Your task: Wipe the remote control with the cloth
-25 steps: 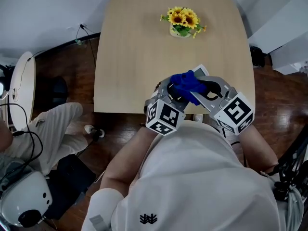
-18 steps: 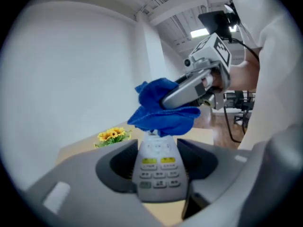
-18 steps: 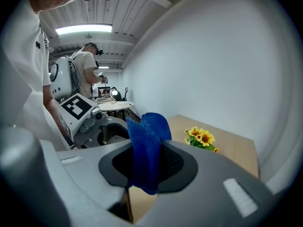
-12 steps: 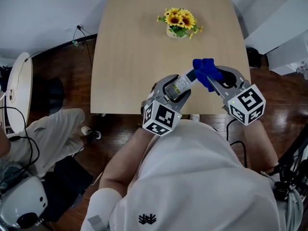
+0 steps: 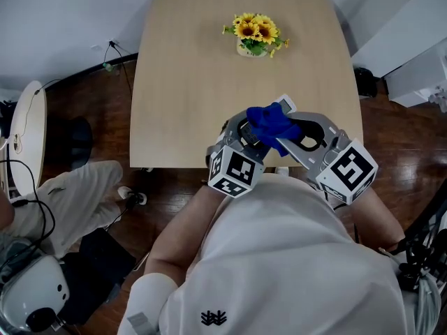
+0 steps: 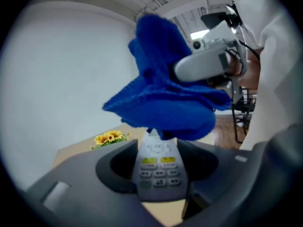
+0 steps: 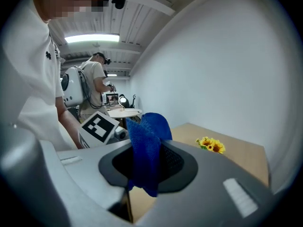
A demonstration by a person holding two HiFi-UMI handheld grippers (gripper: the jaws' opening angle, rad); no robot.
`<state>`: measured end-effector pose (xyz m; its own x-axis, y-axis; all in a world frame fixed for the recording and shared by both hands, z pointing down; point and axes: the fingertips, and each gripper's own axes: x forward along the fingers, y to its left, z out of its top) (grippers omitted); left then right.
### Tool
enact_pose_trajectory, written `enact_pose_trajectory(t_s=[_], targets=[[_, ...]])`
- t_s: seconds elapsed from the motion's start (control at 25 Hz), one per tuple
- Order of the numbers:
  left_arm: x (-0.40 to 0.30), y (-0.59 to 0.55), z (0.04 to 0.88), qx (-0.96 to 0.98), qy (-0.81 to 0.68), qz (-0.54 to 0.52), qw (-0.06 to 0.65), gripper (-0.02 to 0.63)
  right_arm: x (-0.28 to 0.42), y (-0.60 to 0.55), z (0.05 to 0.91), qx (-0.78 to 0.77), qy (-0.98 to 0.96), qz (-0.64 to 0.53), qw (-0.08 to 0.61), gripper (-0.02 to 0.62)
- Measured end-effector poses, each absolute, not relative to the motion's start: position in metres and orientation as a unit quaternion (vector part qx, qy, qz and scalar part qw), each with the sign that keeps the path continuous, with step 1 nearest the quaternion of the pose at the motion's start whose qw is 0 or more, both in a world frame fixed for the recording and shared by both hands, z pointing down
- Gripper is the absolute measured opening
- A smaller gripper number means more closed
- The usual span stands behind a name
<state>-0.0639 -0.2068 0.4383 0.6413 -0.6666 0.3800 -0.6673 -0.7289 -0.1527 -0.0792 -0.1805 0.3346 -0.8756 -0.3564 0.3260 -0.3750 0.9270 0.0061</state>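
Head view: the remote control [image 5: 283, 106] is clamped keypad-up in the part-closed jaws of the left gripper [image 6: 157, 175], clear of the desk [image 5: 188, 82], so that the cloth [image 5: 269, 122], pinched in the jaws of the right gripper [image 7: 148, 165], can be rubbed over it.

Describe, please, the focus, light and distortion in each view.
Head view: even light, sharp, no glare on the table. Left gripper view: fisheye with dark corners; the cloth is soft, the remote clearer. Right gripper view: same fisheye; the ceiling lamp is blown out.

L tongs [image 5: 253, 130], R tongs [image 5: 283, 135]: both clamped
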Motion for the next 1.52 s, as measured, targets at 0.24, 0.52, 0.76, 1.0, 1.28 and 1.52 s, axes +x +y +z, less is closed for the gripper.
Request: enact_pose_trajectory(t_s=[0.24,0.52,0.76,1.0,1.28,1.52], targets=[[-0.064,-0.205,0.432,0.904,-0.373,0.206,-0.005,0.273,-0.101,-0.159,0.346,0.145,-0.974,0.028,0.169,0.089],[-0.071,-0.200,0.433,0.903,-0.377,0.206,-0.003,0.273,-0.075,-0.195,0.361,0.201,-0.961,0.043,0.185,0.089],[-0.074,-0.200,0.433,0.903,-0.377,0.206,-0.001,0.273,-0.034,-0.229,0.371,0.262,-0.942,0.049,0.205,0.088],[-0.071,-0.200,0.434,0.906,-0.372,0.205,0.001,0.273,0.003,-0.255,0.381,0.315,-0.922,0.061,0.218,0.089],[-0.067,-0.204,0.435,0.909,-0.364,0.204,0.003,0.273,-0.036,-0.229,0.350,0.272,-0.944,0.045,0.183,0.089],[-0.065,-0.205,0.437,0.910,-0.361,0.206,0.004,0.274,-0.092,-0.180,0.338,0.183,-0.968,0.032,0.167,0.089]])
